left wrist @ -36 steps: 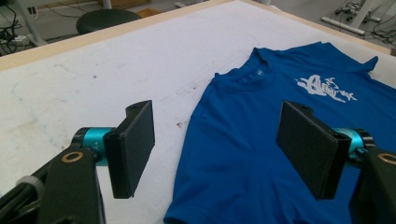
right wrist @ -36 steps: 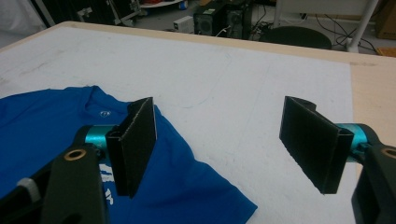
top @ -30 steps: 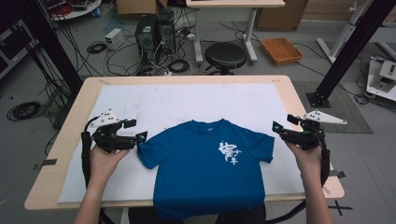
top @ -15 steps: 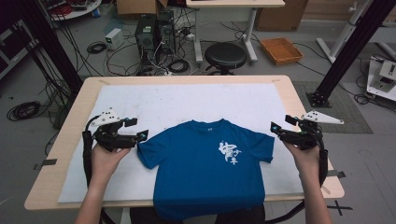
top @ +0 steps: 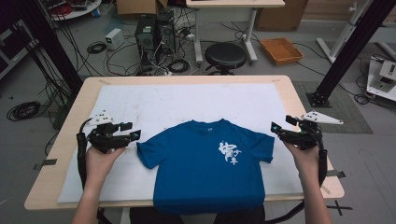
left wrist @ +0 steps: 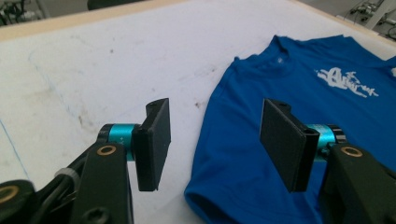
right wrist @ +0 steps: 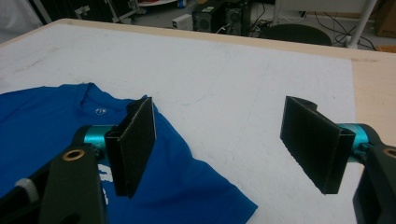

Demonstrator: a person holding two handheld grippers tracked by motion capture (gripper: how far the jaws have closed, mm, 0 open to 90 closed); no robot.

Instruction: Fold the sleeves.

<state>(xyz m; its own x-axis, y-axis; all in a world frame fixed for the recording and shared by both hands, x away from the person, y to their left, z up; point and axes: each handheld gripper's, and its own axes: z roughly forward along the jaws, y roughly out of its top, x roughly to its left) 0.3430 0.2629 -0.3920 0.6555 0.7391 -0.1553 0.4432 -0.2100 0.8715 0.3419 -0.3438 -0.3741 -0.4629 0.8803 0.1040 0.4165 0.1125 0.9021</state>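
A blue T-shirt (top: 208,168) with a white print (top: 229,151) lies flat, front up, on the white mat (top: 187,105), its hem hanging over the table's near edge. My left gripper (top: 130,132) hovers open just left of the shirt's left sleeve (top: 147,151); in the left gripper view that sleeve (left wrist: 224,186) lies between and below the open jaws. My right gripper (top: 276,128) stands open just right of the other sleeve (top: 264,147), whose edge (right wrist: 219,196) shows below its jaws. Neither holds anything.
The wooden table (top: 303,107) carries the white mat, with bare mat beyond the shirt's collar. Behind the table stand a black stool (top: 225,55), computer towers (top: 152,32), floor cables and an orange tray (top: 281,50). A black frame post (top: 348,51) rises at the right.
Both grippers have edged slightly inward toward the shirt's sleeves. The shirt has not moved.
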